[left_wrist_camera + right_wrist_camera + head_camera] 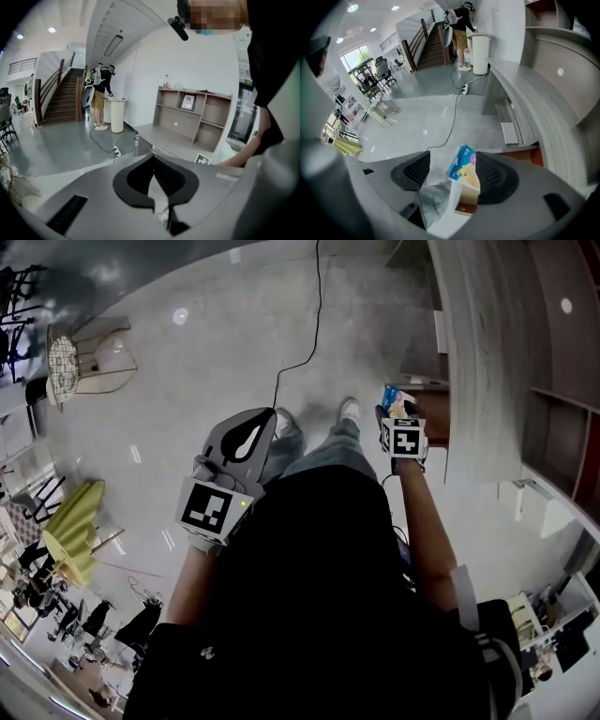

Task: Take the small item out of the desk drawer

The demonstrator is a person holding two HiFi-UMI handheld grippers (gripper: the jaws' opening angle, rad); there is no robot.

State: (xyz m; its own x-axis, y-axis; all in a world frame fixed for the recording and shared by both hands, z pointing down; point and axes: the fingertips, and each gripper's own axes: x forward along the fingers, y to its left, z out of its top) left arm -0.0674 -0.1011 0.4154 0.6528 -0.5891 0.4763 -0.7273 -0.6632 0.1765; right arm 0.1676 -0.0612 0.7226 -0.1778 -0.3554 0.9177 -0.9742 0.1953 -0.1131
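Observation:
A small blue and yellow packet (461, 163) stands on edge between the jaws of my right gripper (452, 171). It leans by the right pad (494, 176), and the left pad is well clear of it. Those jaws are spread wide. In the head view the packet (396, 399) shows just beyond the right gripper (394, 411), next to the open brown drawer (434, 418) of the grey desk (478, 352). My left gripper (246, 437) hangs over the floor at the left, its jaws closed with nothing in them (154, 180).
A black cable (314, 324) runs across the shiny floor ahead of my shoes (349, 409). A wire chair (66, 362) and a yellow chair (80, 531) stand far left. In the left gripper view a shelf unit (194, 117) tops the desk, and a person (101, 93) stands by a white bin.

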